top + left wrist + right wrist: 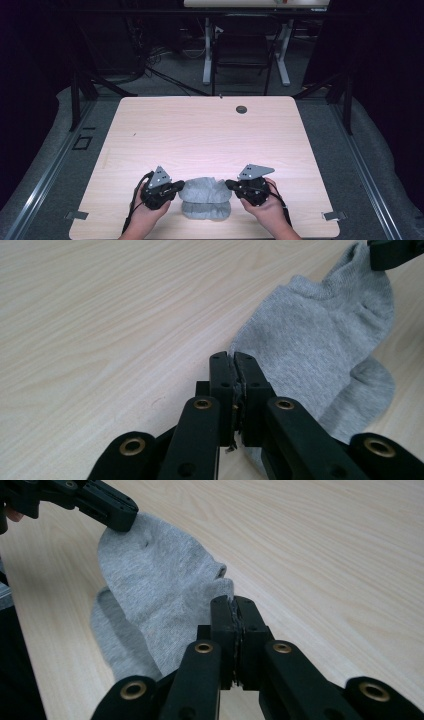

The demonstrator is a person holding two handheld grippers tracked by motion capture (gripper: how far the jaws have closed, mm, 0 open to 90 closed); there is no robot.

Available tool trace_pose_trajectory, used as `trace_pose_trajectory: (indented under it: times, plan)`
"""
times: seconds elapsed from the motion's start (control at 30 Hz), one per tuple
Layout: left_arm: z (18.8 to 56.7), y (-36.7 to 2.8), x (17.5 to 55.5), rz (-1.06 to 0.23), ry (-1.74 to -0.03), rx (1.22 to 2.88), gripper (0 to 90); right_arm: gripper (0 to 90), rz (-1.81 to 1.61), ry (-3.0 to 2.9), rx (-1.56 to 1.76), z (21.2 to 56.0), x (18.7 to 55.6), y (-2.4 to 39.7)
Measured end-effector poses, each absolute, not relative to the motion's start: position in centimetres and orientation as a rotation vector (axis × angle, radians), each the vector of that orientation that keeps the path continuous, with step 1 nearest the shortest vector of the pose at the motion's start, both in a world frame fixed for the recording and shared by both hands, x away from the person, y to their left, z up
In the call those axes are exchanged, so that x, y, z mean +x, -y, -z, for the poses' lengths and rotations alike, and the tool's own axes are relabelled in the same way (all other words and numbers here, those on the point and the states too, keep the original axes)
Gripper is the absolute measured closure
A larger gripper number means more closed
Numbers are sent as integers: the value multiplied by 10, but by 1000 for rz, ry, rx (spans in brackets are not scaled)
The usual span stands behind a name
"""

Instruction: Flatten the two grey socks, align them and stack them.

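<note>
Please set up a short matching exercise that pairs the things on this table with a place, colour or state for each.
Things:
1. left claw
2. right claw
3. grey sock
4. round hole

Descriptions:
A. near the table's far edge
B. shut on the sock's edge at the left of the high view
C. stretched between the two claws, with more grey fabric lying beneath it
D. shut on the sock's edge at the right of the high view

Pairs: 1-B, 2-D, 3-C, 4-A
</note>
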State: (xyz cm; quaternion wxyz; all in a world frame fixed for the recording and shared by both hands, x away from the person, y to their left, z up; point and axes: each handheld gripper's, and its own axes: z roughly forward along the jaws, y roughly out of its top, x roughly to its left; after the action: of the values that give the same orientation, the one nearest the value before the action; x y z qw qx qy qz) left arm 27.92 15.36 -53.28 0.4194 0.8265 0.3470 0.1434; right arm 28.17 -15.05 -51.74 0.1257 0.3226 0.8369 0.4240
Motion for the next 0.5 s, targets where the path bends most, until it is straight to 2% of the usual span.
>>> trace_pose_trajectory:
  times: [0.5]
  plan:
    - [536, -155, 258, -322, -864, 2070, 878, 885, -1225, -2488, 914, 524, 258, 150]
